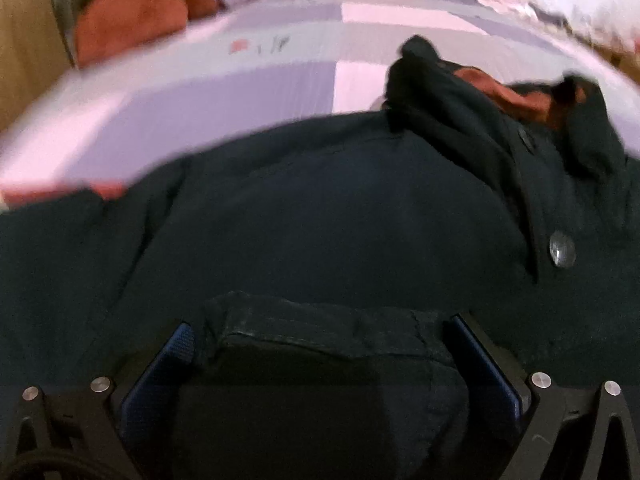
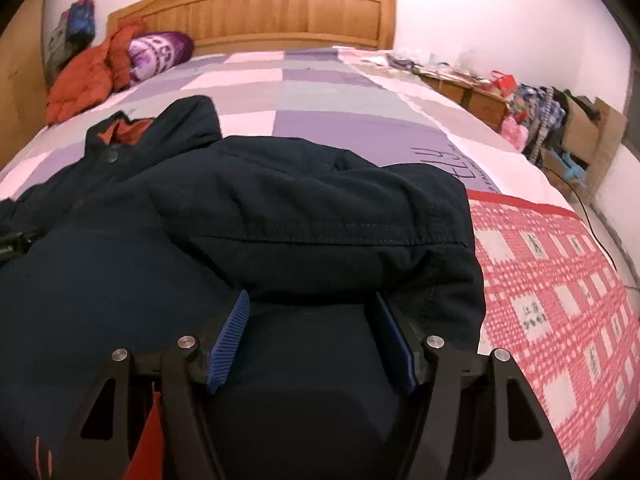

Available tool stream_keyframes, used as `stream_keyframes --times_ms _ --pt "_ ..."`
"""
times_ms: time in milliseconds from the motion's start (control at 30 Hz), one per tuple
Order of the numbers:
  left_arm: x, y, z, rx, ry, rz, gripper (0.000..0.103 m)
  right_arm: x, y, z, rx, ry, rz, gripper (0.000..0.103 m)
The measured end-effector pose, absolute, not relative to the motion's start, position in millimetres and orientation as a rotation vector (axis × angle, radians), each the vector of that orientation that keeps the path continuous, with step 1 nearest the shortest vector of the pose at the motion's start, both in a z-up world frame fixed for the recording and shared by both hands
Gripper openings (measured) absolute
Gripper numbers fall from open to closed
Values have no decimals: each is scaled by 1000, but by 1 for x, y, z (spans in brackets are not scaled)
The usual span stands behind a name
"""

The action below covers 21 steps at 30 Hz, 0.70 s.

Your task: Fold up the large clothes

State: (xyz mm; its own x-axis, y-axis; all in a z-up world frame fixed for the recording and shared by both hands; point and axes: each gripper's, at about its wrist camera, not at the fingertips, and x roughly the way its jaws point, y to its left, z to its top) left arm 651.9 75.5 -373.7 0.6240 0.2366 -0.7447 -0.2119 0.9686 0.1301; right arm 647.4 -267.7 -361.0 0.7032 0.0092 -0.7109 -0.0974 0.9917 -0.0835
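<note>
Dark navy jacket (image 2: 280,208) lies spread on the bed (image 2: 328,92), over a checked cover of lilac, grey and pale pink squares. Its collar end points toward the wooden headboard (image 2: 256,8), and an orange-brown lining (image 1: 508,92) shows inside the open neck. Two round dark buttons (image 1: 562,249) sit along the front placket in the left wrist view.

The left hand-held gripper (image 1: 320,344) has a stitched fold of the jacket bunched between its blue pads; the cloth fills the gap and both pads (image 1: 182,344) touch it, so it is clamped on the jacket. That view is blurred.

The right hand-held gripper (image 2: 312,312) has its jaws well apart, and a thick folded edge of the jacket with a line of stitching lies across their tips. Whether the pads press on the cloth cannot be told.

To the right of the jacket a red-and-white gingham cloth (image 2: 560,300) covers the bed, printed with small squares of characters too small to read. On the lilac cover just past the jacket, large dark letters read partly "ELLY" (image 2: 472,160). A purple pillow (image 2: 160,56) with white lettering, not legible, rests by an orange garment (image 2: 88,76) near the headboard.
</note>
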Motion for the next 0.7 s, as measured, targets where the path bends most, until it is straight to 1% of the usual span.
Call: stream_keyframes --times_ms 100,167,267,367,433,500,533,567,600,633,667,700 --pt "652 82 -375 16 859 251 103 642 -267 -349 -174 791 49 64" --pt "651 85 -376 -1 858 244 103 631 -257 -329 -208 740 45 64" --pt "651 87 -376 3 852 248 103 628 -208 -302 -250 666 163 65" --pt "656 72 -379 0 852 246 103 641 -149 -307 -355 712 305 65" --pt "657 68 -382 3 852 248 103 652 -134 -321 -416 758 328 65" --pt "658 68 -382 1 852 246 103 670 -172 -337 -408 800 210 64" --pt "657 67 -382 -1 852 245 103 679 -207 -342 -338 832 135 64" --pt "656 67 -381 -4 849 241 103 686 -243 -345 -251 854 90 62" --pt "656 66 -381 -4 844 236 103 685 -285 -346 -154 849 80 36" --pt "655 65 -381 -2 843 236 103 683 -303 -347 -161 849 59 18" --pt "654 65 -381 -3 841 234 103 681 -313 -349 -175 847 63 6" --pt "654 64 -381 -4 841 233 103 678 -318 -350 -180 841 81 6"
